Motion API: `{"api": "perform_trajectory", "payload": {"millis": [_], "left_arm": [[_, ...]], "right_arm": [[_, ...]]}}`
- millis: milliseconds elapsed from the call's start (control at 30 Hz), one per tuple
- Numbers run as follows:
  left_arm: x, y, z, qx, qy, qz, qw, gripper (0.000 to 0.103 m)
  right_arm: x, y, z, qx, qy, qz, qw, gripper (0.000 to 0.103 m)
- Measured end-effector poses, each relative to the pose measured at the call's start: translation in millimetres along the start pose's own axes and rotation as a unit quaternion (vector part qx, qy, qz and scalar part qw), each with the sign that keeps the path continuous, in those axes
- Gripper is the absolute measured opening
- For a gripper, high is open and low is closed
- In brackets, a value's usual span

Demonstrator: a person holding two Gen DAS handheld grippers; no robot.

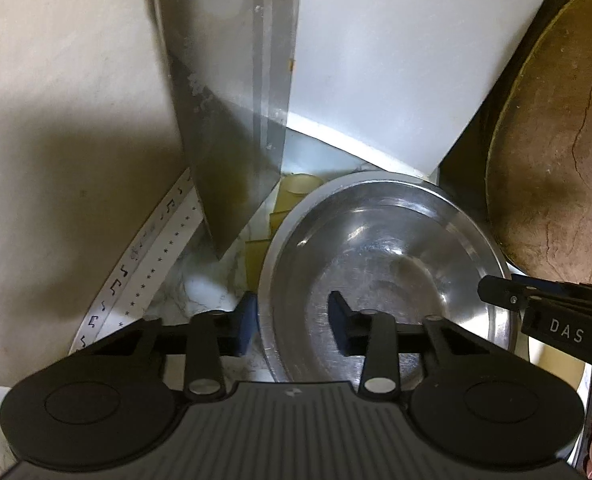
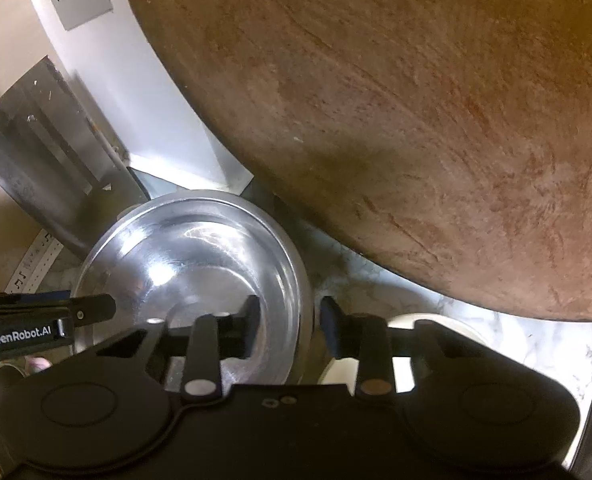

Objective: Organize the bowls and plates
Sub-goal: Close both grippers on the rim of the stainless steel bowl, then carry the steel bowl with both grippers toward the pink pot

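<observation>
A shiny steel bowl (image 1: 380, 264) sits on the marble counter, empty inside. My left gripper (image 1: 294, 316) straddles its left rim, with one blue pad outside and the other against the inner wall, closed on the rim. My right gripper (image 2: 290, 320) holds the opposite rim of the same steel bowl (image 2: 192, 256) in the same way, one pad inside and one outside. Each view shows a black finger (image 1: 500, 294) of the other gripper at the far rim, as does the right wrist view (image 2: 92, 306).
A large round brown wooden board (image 2: 416, 120) looms close on the right of the bowl. A white appliance panel (image 1: 376, 80) and a metal strip (image 1: 232, 100) stand behind. Yellowish translucent cups (image 1: 296, 188) lie by the bowl. A cream dish (image 2: 448, 328) sits under the right gripper.
</observation>
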State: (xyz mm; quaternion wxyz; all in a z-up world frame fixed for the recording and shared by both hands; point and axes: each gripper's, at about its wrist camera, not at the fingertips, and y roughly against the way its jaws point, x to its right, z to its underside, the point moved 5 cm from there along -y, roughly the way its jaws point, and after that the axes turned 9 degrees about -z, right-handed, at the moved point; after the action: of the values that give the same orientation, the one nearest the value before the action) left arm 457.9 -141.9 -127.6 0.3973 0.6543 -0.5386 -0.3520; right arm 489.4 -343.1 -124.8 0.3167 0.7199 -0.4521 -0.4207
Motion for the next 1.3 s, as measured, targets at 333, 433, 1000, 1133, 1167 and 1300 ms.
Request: {"api": "perform_trajectory", "payload": {"millis": [333, 433, 1000, 1133, 1167, 1300], "left_arm": [[-10.3, 3.2, -0.1, 0.003, 0.016, -0.011, 0.9998, 0.015], [-12.2, 9.0, -2.8, 0.01, 0.019, -0.007, 0.9997, 0.015], [-17.3, 75.7, 5.0, 0.037, 0.013, 0.005, 0.9992, 0.015], [-16.1, 96.4, 12.3, 0.044, 0.005, 0.014, 0.9989, 0.015], [-15.7, 100.7, 13.9, 0.046, 0.004, 0.015, 0.9988, 0.015], [-15.1, 118.7, 25.0, 0.048, 0.002, 0.025, 0.9985, 0.015]], "right_arm": [[5.5, 1.9, -2.4, 0.006, -0.008, 0.017, 1.0, 0.01], [7.2, 6.8, -2.8, 0.012, -0.021, 0.01, 1.0, 0.01], [-2.8, 69.1, 1.3, 0.042, -0.033, 0.009, 0.999, 0.01], [-7.3, 89.4, 8.7, 0.05, -0.036, 0.009, 0.998, 0.01], [-7.8, 96.1, 11.1, 0.052, -0.039, 0.007, 0.998, 0.01], [-8.6, 115.7, 22.3, 0.057, -0.051, 0.003, 0.997, 0.01]]}}
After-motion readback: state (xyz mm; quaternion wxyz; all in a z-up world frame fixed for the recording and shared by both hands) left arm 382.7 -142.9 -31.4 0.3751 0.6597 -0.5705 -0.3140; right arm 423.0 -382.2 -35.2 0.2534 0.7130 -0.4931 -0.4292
